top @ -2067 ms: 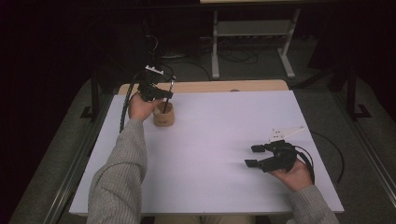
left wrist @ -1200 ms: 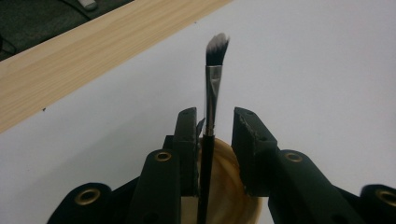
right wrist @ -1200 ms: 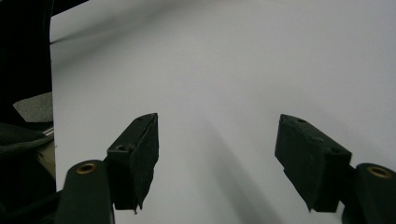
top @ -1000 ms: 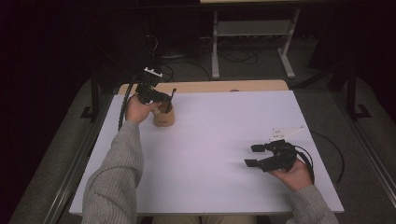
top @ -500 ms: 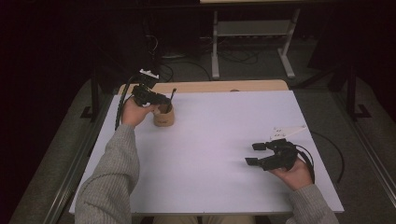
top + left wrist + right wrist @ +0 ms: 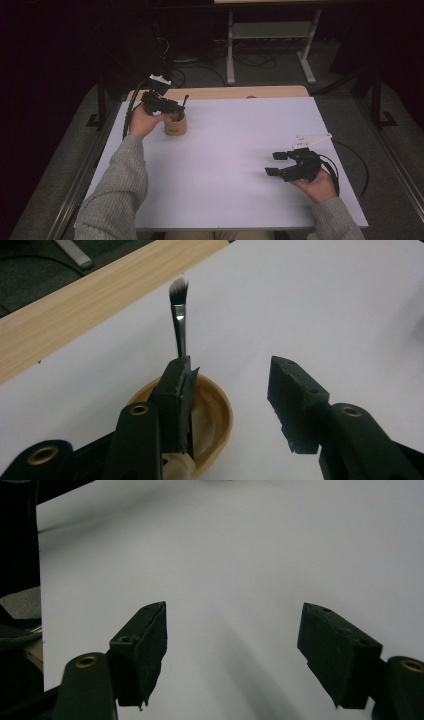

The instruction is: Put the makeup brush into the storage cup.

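High view, left to right: left tongs (image 6: 170, 106) at the far left of the white-covered bench (image 6: 235, 145), hovering just over the small tan wooden cup (image 6: 175, 125). Slim black-handled brush with pale-tipped bristles (image 6: 184, 103) standing nearly upright in that cup, long axis pointing up and slightly away, just beside one jaw. Jaws spread, gripping nothing. Far nearer the brush than the right tongs (image 6: 274, 163), well apart at the near right, likewise released above bare bench.
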Demonstrator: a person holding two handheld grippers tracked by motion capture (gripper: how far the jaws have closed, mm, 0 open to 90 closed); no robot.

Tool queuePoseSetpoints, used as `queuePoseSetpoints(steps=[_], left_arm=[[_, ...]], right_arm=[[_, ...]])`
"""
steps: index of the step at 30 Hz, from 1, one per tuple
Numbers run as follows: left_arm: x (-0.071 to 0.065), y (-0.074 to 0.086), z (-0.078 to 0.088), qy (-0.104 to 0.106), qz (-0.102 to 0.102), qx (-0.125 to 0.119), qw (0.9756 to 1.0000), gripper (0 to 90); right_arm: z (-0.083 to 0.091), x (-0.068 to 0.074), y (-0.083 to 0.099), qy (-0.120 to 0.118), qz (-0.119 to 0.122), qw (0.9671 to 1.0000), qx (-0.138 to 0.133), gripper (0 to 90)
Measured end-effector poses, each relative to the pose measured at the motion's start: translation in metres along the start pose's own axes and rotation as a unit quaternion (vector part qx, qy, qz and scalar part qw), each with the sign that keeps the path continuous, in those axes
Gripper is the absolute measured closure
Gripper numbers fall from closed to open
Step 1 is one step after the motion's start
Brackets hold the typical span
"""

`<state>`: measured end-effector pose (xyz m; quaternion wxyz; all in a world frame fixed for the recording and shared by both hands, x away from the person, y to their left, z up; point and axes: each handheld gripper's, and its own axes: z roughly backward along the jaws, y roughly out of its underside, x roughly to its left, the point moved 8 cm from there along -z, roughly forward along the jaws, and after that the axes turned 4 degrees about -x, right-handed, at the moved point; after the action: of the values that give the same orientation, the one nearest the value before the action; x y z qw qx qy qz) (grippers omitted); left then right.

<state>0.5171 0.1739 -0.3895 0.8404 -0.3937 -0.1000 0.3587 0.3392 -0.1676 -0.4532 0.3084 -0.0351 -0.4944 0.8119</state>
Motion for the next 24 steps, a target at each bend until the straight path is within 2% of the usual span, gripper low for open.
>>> queuePoseSetpoints(steps=[1, 2, 8, 9, 18, 20, 21, 24], left_arm=[[0.0, 0.0, 0.002, -0.001, -0.005, 0.004, 1.0, 50.6], [-0.001, 0.0, 0.002, 0.001, 0.001, -0.001, 1.0, 49.7], [-0.008, -0.001, 0.008, 0.005, -0.002, -0.006, 1.0, 48.4], [-0.008, 0.0, 0.01, 0.007, -0.008, -0.003, 0.9999, 48.3], [-0.018, 0.0, 0.014, 0.011, -0.014, -0.005, 0.9998, 44.6], [-0.019, 0.0, 0.014, 0.011, -0.01, -0.01, 0.9998, 43.5], [-0.018, 0.002, 0.016, 0.012, -0.018, -0.002, 0.9997, 43.2], [-0.018, 0.003, 0.017, 0.01, -0.011, -0.004, 0.9999, 42.1]], right_arm=[[0.001, 0.0, 0.0, 0.002, 0.0, 1.0, 0.001, 26.8], [0.001, -0.001, -0.001, 0.004, 0.005, 1.0, 0.001, 26.8], [0.005, -0.003, -0.001, 0.011, 0.004, 0.9999, -0.003, 26.7], [0.006, -0.003, -0.001, 0.012, 0.004, 0.9999, -0.003, 26.7], [0.008, -0.004, -0.001, 0.02, 0.005, 0.9998, -0.005, 26.8], [0.008, -0.005, 0.0, 0.021, 0.005, 0.9998, -0.003, 26.8], [0.008, -0.005, 0.0, 0.021, 0.006, 0.9998, -0.001, 26.8], [0.008, -0.006, 0.0, 0.023, 0.005, 0.9997, -0.002, 26.8]])
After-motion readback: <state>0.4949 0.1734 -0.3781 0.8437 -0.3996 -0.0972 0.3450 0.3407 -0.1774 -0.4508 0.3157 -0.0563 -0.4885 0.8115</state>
